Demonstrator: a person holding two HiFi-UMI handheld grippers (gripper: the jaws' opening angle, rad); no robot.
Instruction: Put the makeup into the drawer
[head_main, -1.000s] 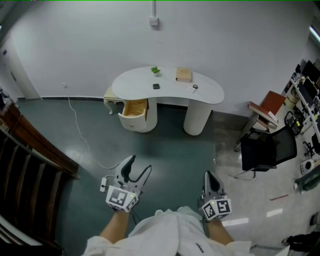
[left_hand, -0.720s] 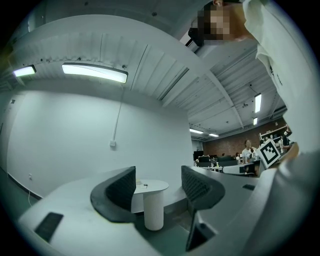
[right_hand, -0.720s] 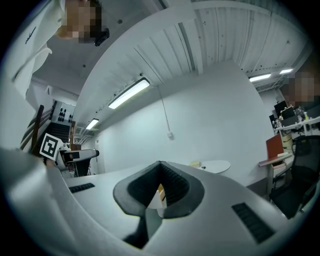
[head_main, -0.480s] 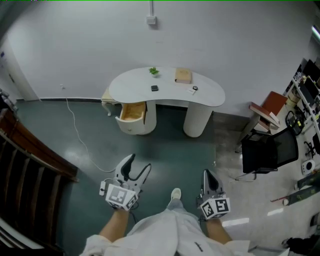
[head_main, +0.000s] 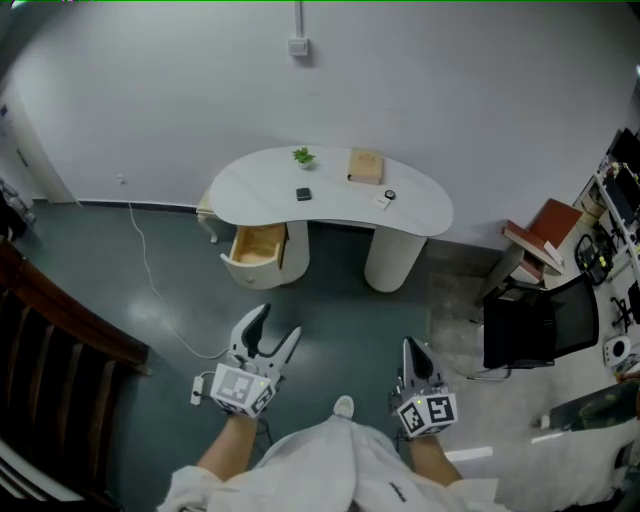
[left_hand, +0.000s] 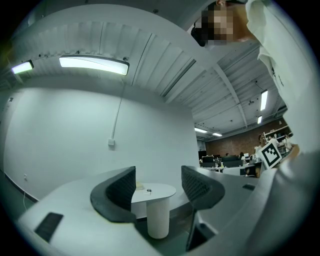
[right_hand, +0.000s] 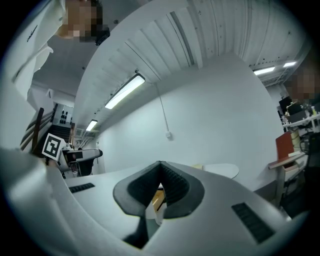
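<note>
Currently neither gripper carries anything, and the task is judged to be at the approach step.

**Layout**
- Desk (head_main: 270, 180): white, kidney-shaped, against the far wall, well apart from the person.
- Drawer (head_main: 248, 277): pulled open from the desk's left pedestal. The visible part of its inside looks bare.
- Cable (head_main: 152, 280): runs across the floor from the wall, left of the desk, toward the person's left side.
- Left gripper (head_main: 278, 322): fingers released and spread, with nothing between them.
- Right gripper (head_main: 411, 348): fingers clenched tip to tip on nothing.
- Box (head_main: 366, 165) and plant (head_main: 302, 156): along the desk's back edge.
- Makeup (head_main: 303, 194): taken to be the small dark piece near the middle of the desk, between the front and back edges. Two smaller bits (head_main: 389, 195) lie toward the right front edge. They are too small to identify.

**Hazards**
- The cable lies near the left foot's likely path and could snag it.
- The open drawer juts out at leg level, and a knock could push it shut.
- The makeup is low and flat, so jaws arriving level could push it along the desk or off the front edge instead of closing on it.
- The right gripper's fingers must part before any pick.

**Position relative to fingers**
The makeup is far ahead of both pairs of fingers and touches neither. It sits slightly nearer the left gripper's line, just above and to the right of the drawer in the head view.
</note>
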